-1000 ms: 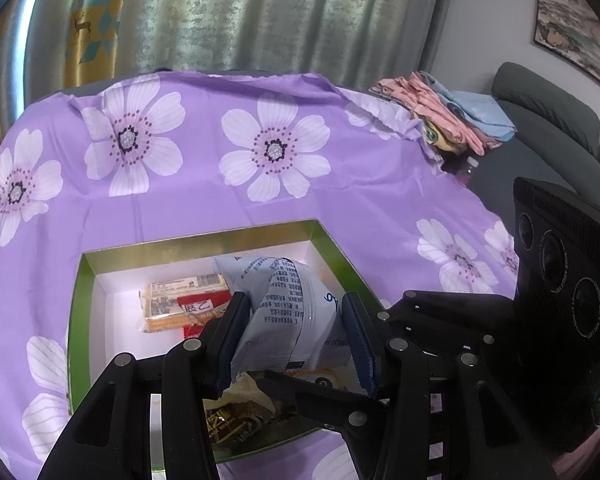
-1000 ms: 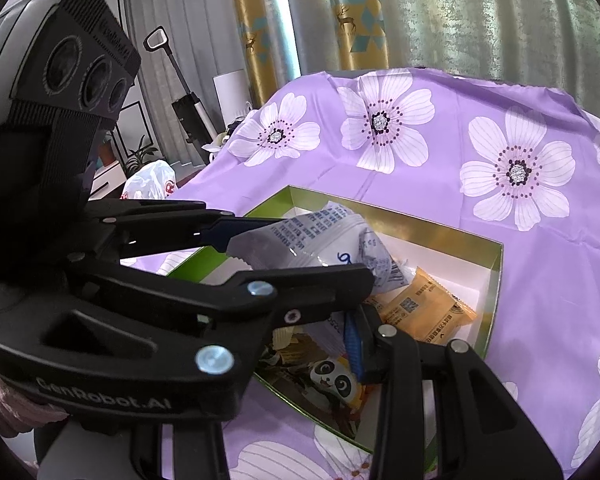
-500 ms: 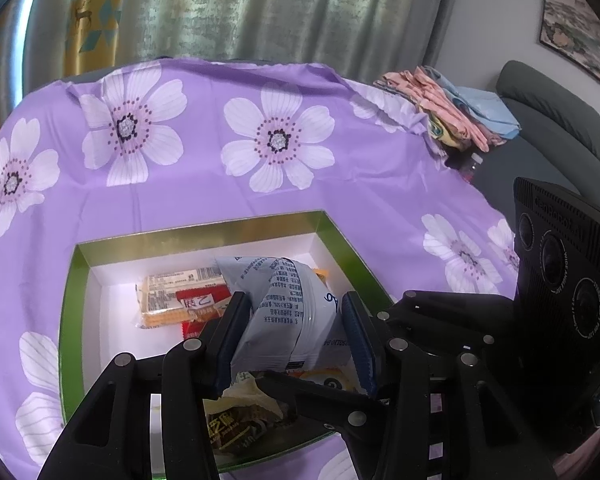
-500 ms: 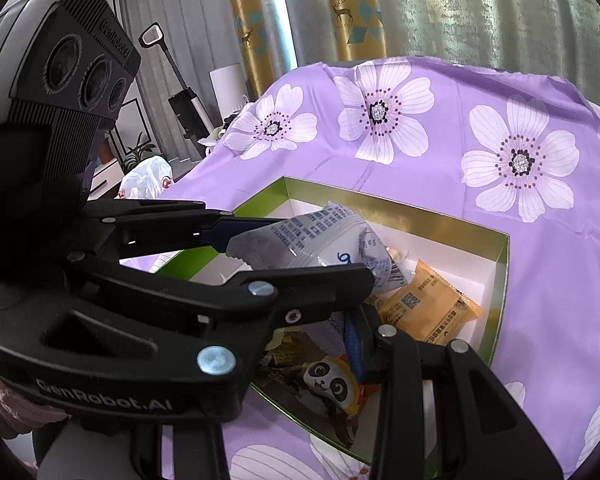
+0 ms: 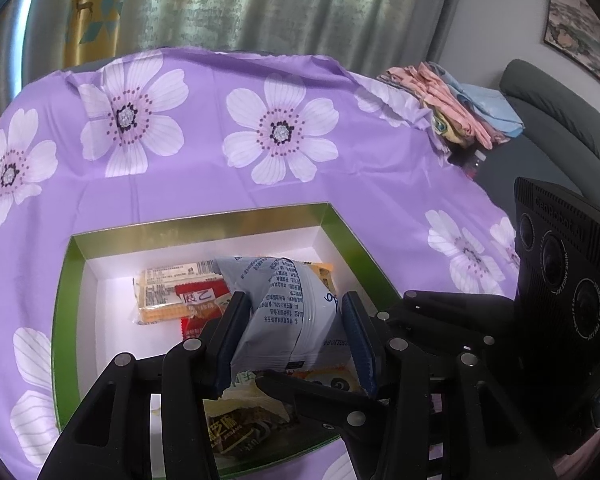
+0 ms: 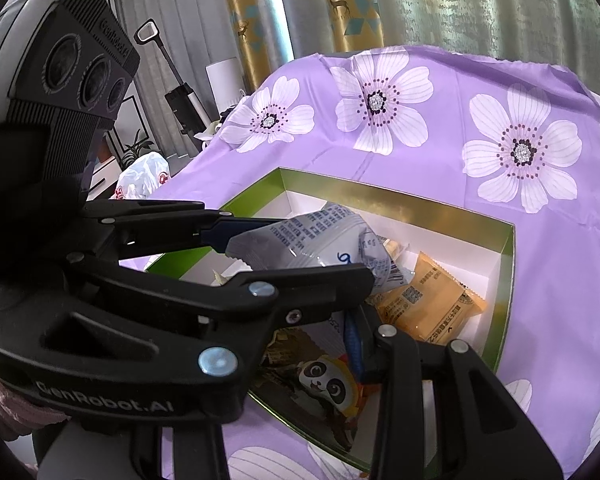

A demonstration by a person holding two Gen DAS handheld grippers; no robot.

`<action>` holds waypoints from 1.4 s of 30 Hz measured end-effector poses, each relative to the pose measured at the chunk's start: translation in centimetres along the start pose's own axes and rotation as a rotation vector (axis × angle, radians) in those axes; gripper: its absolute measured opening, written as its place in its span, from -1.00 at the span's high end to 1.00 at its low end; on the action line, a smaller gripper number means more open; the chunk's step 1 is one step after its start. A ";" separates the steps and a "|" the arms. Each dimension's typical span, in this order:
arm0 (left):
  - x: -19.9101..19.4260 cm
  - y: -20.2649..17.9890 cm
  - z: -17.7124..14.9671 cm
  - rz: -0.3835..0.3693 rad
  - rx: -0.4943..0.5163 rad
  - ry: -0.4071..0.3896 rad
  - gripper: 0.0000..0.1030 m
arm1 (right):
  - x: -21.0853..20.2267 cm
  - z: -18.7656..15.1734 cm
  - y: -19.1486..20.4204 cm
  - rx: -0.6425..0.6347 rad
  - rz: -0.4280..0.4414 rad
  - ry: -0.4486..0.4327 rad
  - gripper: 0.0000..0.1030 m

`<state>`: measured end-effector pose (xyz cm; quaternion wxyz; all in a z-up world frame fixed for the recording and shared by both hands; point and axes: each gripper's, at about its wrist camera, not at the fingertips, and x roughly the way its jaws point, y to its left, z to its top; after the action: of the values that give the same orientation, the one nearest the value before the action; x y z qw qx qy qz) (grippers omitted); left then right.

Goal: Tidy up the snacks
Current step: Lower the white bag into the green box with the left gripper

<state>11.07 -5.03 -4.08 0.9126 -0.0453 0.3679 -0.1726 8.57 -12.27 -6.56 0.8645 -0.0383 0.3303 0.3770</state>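
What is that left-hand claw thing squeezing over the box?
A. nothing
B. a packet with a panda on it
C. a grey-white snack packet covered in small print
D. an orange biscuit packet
C: the left gripper has both blue pads pressed on the sides of the grey-white snack packet, held above the green box; the orange biscuit packet and the panda packet lie inside the box.
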 end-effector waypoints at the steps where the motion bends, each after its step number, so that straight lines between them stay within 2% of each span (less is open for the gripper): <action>1: 0.0 0.0 0.0 0.000 0.000 0.000 0.08 | 0.0 0.0 0.0 0.001 -0.001 0.002 0.25; 42: 1.4 0.9 -0.3 -0.023 -0.037 0.067 0.08 | 1.0 0.0 -0.4 0.049 0.010 0.078 0.25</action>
<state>12.06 -4.67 -5.39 0.8966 -0.0606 0.4010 -0.1778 9.32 -11.92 -7.24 0.8499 -0.0300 0.3730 0.3711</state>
